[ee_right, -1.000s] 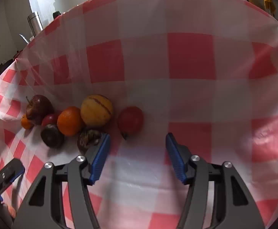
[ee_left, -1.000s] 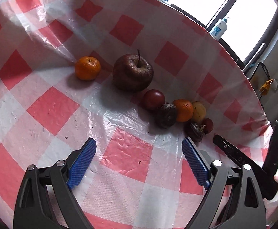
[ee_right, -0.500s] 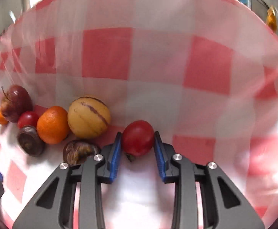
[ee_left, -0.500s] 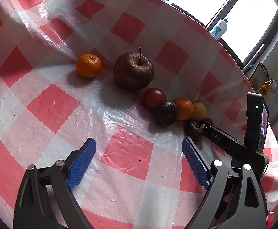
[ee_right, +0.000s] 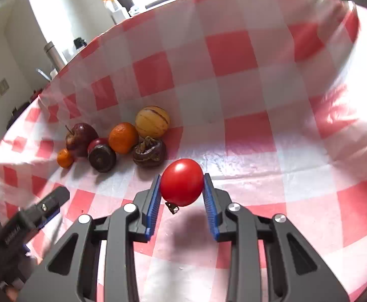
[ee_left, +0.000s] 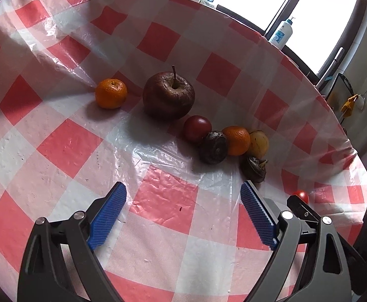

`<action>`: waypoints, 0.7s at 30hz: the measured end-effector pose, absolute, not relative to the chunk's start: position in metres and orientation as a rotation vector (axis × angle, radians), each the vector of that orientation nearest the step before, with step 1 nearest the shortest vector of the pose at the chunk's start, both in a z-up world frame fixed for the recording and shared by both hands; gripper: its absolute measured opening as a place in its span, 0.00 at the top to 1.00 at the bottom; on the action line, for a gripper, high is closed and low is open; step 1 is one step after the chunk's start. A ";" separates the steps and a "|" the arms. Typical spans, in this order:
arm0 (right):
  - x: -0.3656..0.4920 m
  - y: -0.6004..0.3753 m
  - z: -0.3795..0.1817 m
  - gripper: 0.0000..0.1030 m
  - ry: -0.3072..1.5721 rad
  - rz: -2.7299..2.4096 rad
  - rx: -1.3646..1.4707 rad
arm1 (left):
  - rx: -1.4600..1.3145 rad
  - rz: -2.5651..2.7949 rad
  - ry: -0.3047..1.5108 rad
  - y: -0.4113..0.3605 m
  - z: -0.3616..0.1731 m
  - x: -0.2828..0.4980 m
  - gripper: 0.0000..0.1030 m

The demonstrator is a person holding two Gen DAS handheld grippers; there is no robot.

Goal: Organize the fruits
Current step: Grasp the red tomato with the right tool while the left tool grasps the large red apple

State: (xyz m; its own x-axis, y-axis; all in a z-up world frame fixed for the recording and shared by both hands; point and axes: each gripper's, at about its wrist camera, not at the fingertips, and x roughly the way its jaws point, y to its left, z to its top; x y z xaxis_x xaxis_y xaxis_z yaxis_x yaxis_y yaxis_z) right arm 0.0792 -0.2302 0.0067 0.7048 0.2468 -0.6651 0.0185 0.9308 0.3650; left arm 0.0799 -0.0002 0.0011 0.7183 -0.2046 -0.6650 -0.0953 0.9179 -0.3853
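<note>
My right gripper (ee_right: 181,188) is shut on a red tomato (ee_right: 182,181), held just above the checked cloth; the left wrist view shows that tomato (ee_left: 301,196) peeking past the gripper's arm. On the cloth lie a wrinkled dark apple (ee_left: 169,95), a small mandarin (ee_left: 111,93), a dark red tomato (ee_left: 196,128), two dark mangosteens (ee_left: 213,147) (ee_left: 255,168), an orange (ee_left: 236,140) and a striped yellow melon-like fruit (ee_right: 152,121). My left gripper (ee_left: 183,207) hangs open over bare cloth in front of the fruit row.
A red-and-white checked plastic cloth (ee_left: 70,146) covers the table. Bottles (ee_left: 281,34) stand beyond the far edge by the window. A steel flask (ee_right: 55,56) stands past the left edge in the right wrist view.
My right gripper closed on the red tomato and lifted it back, away from the fruit cluster. The left gripper stayed open and hardly moved.
</note>
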 end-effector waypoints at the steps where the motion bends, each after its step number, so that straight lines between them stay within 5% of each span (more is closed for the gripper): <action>1: 0.078 -0.231 0.008 0.68 0.776 0.139 0.362 | -0.395 -0.060 0.766 -0.003 0.002 0.079 0.14; 18: 0.081 -0.229 0.005 0.68 0.789 0.200 0.373 | -0.138 0.134 0.847 -0.007 0.010 0.218 0.14; 21: 0.081 -0.229 0.005 0.68 0.788 0.208 0.375 | -0.107 0.139 0.841 -0.006 0.002 0.226 0.26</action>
State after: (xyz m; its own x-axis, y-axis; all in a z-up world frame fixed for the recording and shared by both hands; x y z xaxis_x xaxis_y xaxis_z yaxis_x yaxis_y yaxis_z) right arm 0.0814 -0.2287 0.0046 0.6893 0.3193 -0.6503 -0.0427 0.9140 0.4035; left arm 0.2260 -0.0059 0.0018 0.6582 0.0806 -0.7485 -0.1650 0.9855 -0.0390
